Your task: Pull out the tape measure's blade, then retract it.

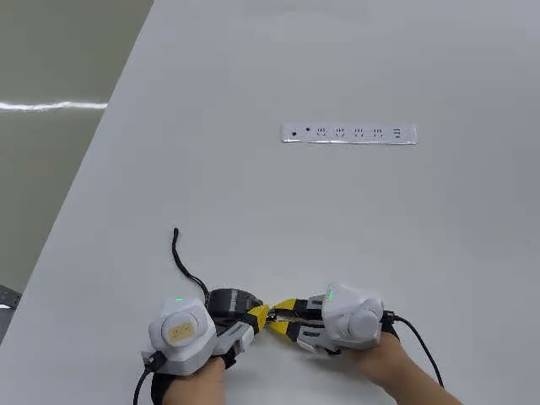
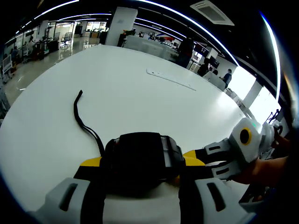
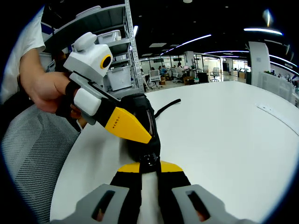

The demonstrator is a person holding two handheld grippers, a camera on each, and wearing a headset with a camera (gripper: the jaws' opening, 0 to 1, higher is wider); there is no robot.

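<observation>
The black tape measure [image 1: 229, 301] lies near the table's front edge, its black wrist strap [image 1: 182, 260] trailing away to the far left. My left gripper [image 1: 246, 321] is shut on the case [image 2: 140, 158], with a yellow pad on each side. My right gripper [image 1: 277, 317] meets it from the right. In the right gripper view its jaws [image 3: 149, 163] are shut on the blade's end tab at the mouth of the case [image 3: 141, 122]. No length of blade shows between the case and the jaws. The left gripper [image 3: 110, 115] crosses that view from the left.
A white power strip [image 1: 348, 133] lies flat on the white table [image 1: 337, 219] farther back, also in the left gripper view [image 2: 170, 79]. The table's left edge [image 1: 80, 177] drops to the floor. A mesh chair [image 3: 32, 154] stands by the front edge.
</observation>
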